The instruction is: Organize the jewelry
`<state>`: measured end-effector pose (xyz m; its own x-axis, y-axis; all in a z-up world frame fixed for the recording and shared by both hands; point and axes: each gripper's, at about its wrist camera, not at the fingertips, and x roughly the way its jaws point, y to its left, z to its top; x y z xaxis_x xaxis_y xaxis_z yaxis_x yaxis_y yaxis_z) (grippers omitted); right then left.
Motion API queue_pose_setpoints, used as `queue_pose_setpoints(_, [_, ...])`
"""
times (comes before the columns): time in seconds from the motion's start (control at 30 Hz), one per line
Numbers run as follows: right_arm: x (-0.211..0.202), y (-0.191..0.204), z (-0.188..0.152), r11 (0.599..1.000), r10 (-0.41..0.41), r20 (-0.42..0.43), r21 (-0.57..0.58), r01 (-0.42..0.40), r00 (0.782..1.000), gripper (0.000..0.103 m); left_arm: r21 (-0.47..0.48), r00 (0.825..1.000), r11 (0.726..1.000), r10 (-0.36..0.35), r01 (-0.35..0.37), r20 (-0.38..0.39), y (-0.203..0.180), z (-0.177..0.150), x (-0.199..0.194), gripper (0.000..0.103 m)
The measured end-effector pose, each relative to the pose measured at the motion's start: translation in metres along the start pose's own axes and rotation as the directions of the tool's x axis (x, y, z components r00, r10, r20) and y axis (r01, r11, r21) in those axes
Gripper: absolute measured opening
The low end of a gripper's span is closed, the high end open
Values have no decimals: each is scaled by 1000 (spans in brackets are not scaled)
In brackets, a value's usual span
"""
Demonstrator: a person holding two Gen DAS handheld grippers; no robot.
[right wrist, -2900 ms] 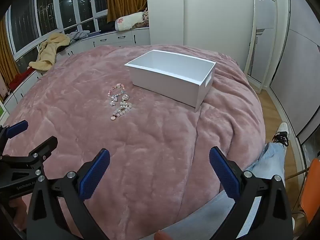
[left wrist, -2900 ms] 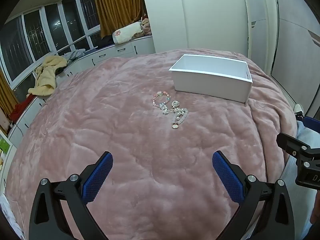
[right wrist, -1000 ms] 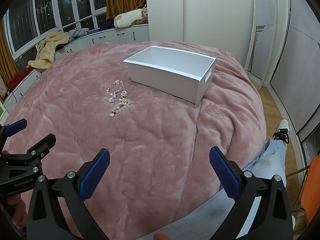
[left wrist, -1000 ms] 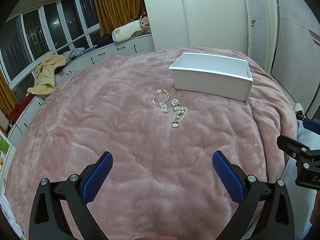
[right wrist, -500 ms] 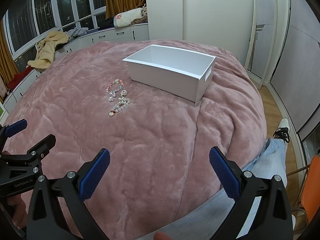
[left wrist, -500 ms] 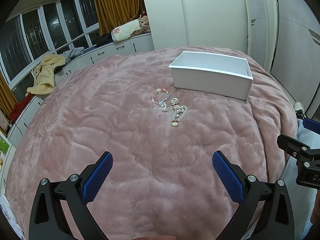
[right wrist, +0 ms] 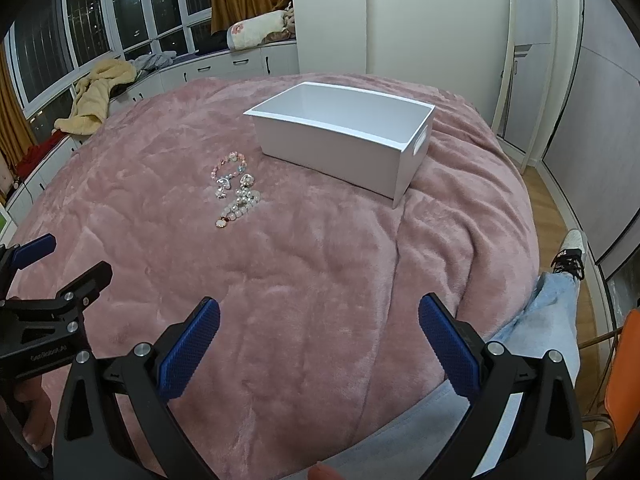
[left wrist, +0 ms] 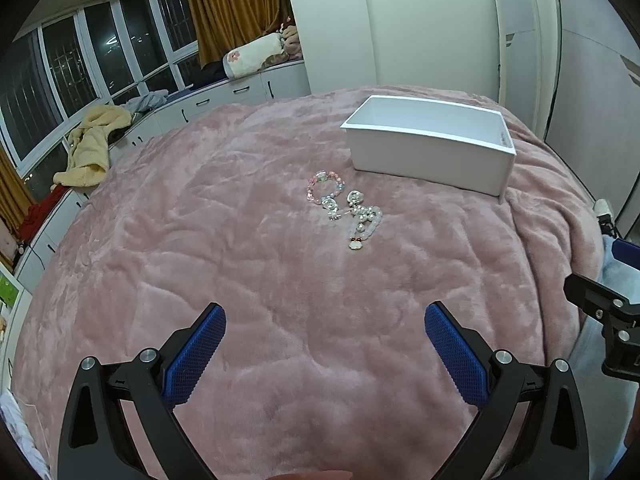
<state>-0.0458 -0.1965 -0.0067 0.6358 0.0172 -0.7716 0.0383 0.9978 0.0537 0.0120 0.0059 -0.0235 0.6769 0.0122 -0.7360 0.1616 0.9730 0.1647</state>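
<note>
A small heap of jewelry lies on the pink blanket: a pastel bead bracelet point(left wrist: 324, 186) point(right wrist: 229, 165), silver charms point(left wrist: 331, 207) and a pearl bracelet with a pendant point(left wrist: 363, 225) point(right wrist: 239, 207). An open white box point(left wrist: 430, 154) point(right wrist: 344, 136) stands just behind and to the right of it, its inside empty as far as I see. My left gripper point(left wrist: 325, 320) is open and empty, well short of the jewelry. My right gripper point(right wrist: 319, 312) is open and empty, nearer the bed's front edge.
The pink blanket point(left wrist: 240, 248) covers a round-looking bed. A yellow garment point(left wrist: 90, 144) lies on white cabinets by the windows at the left. A person's jeans leg and shoe point(right wrist: 568, 256) are at the right beside the bed. A mirror point(right wrist: 524, 60) leans on the far wall.
Both grippers have edged slightly forward toward the jewelry and box; the jaws stay open. Nothing on the bed has moved.
</note>
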Motion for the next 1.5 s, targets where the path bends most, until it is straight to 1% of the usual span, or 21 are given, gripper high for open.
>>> queue_pose_setpoints(0.1, [7, 2, 0, 1000, 3, -10, -3, -3, 1000, 98, -7, 1000, 1000, -26, 26, -17, 4, 3, 10, 101])
queue_pose_setpoints(0.3, [27, -2, 5, 1000, 18, -35, 3, -18, 999, 98, 4, 999, 999, -34, 34, -43, 5, 12, 35, 101])
queue_pose_setpoints(0.43, [47, -6, 9, 999, 40, -55, 12, -39, 998, 98, 8, 998, 999, -32, 33, -48, 6, 22, 56, 101])
queue_pose_setpoints(0.53, [63, -5, 12, 998, 69, -65, 10, -68, 996, 98, -16, 999, 1000, -25, 24, -42, 11, 32, 75, 101])
queue_pose_setpoints(0.7, [94, -1, 18, 995, 103, -96, 7, -103, 990, 98, -67, 998, 998, -23, 18, -62, 23, 49, 112, 101])
queue_pose_setpoints(0.8, [112, 4, 24, 991, 135, -100, -2, -136, 986, 98, -72, 997, 997, -21, 16, -77, 27, 57, 132, 101])
queue_pose_setpoints(0.93, [137, 14, 36, 982, 182, -83, -26, -184, 980, 98, -48, 996, 999, -25, 21, -88, 28, 66, 154, 101])
queue_pose_setpoints(1.07, [165, 28, 49, 967, 248, -60, -45, -251, 967, 98, -39, 993, 996, -78, 75, -90, 30, 80, 182, 101])
queue_pose_setpoints(1.17, [193, 37, 60, 959, 278, -72, -34, -281, 958, 98, -48, 989, 992, -120, 116, -85, 34, 90, 204, 101])
queue_pose_setpoints(1.3, [218, 43, 68, 950, 313, -76, 3, -314, 947, 98, -60, 988, 989, -137, 133, -68, 38, 107, 236, 101])
queue_pose_setpoints(1.43, [238, 43, 72, 948, 319, -67, 26, -318, 945, 98, -76, 985, 987, -146, 139, -94, 40, 124, 278, 101])
queue_pose_setpoints(1.5, [247, 42, 74, 947, 321, -56, 44, -319, 945, 98, -76, 984, 986, -152, 145, -93, 39, 130, 291, 101])
